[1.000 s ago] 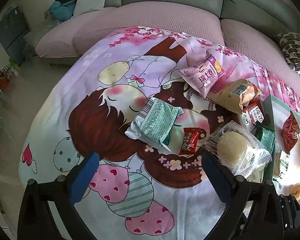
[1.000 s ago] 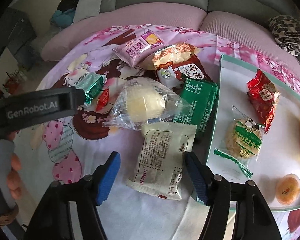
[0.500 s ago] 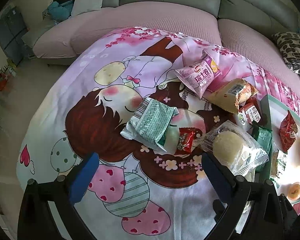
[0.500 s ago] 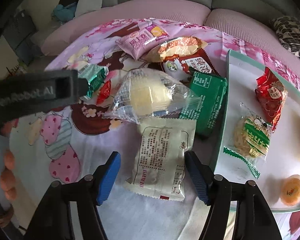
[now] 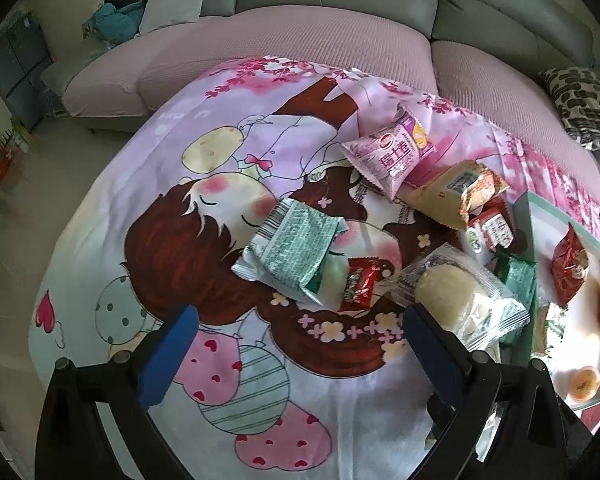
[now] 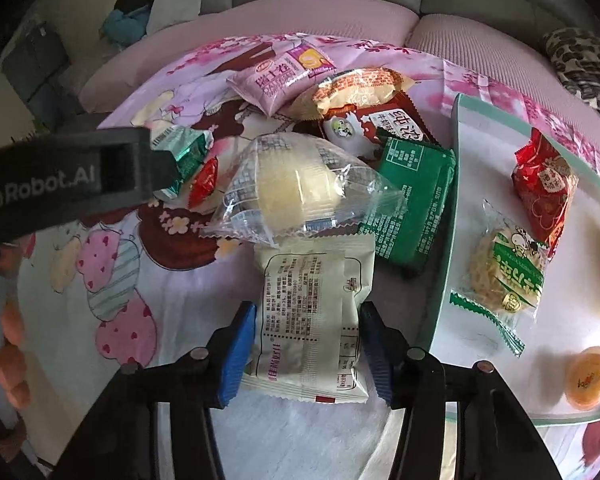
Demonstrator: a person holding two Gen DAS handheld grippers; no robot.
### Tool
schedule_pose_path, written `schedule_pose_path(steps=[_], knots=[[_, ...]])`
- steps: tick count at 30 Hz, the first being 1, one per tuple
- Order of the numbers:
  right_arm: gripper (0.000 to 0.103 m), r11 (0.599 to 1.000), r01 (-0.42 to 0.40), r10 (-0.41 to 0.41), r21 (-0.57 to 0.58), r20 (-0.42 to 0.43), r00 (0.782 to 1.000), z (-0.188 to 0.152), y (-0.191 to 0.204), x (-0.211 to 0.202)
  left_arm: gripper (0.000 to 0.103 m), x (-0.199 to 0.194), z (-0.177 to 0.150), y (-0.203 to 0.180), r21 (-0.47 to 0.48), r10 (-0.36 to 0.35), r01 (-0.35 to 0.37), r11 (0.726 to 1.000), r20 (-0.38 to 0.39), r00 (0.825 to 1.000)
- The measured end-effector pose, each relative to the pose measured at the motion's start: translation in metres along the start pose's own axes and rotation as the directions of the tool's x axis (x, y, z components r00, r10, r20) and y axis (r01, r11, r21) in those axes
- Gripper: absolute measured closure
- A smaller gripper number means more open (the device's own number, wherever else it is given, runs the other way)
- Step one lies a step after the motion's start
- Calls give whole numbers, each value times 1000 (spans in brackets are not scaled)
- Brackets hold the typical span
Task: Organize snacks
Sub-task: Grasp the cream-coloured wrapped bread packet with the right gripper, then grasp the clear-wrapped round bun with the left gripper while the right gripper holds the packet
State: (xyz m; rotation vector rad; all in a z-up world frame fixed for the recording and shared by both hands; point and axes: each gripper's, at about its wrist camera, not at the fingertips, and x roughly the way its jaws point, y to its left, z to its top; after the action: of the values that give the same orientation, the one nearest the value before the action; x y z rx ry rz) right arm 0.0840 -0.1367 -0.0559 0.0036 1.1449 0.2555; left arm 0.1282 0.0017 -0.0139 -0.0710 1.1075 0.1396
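As the jaws close, the cream packet [image 6: 312, 316] lies lengthwise between them.

snack pile [image 5: 440, 240] crowding right, cloth [image 5: 140, 240] clear left

1. A cream snack packet [image 6: 314, 320] is lying flat on the cartoon-print cloth [image 6: 112, 280], printed back up — just beside the tray's [image 6: 440, 300] left edge.
2. A clear-wrapped pale bun [image 6: 296, 188] is overlapping its far end.
3. A green packet [image 6: 412, 200] is leaning against the tray's rim.

Seven snack packets [image 6: 312, 316] lie on the cloth [image 6: 292, 440]. Tray [image 6: 440, 304] holds three packets and one jelly cup [image 6: 591, 376].
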Motion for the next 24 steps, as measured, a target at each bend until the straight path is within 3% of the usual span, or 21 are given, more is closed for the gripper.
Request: schedule_pose_path(steps=[5,12,19,24], knots=[[48,999,-30,30,38,15,999,2,-8,-14,1,-2,1,-5,-9,-64,64,998,4,998],[49,993,-37,32,108,43,999,-1,-27,-36,1,-1,2,-17,-61,-205,205,977,14,979],[49,990,-48,34,136,106,994,1,-42,-60,1,11,4,-31,-86,-252,252,964,4,968],[49,980,-34,5,195,145,989,1,-65,-73,1,28,5,-40,-106,-258,250,962,-64,964]])
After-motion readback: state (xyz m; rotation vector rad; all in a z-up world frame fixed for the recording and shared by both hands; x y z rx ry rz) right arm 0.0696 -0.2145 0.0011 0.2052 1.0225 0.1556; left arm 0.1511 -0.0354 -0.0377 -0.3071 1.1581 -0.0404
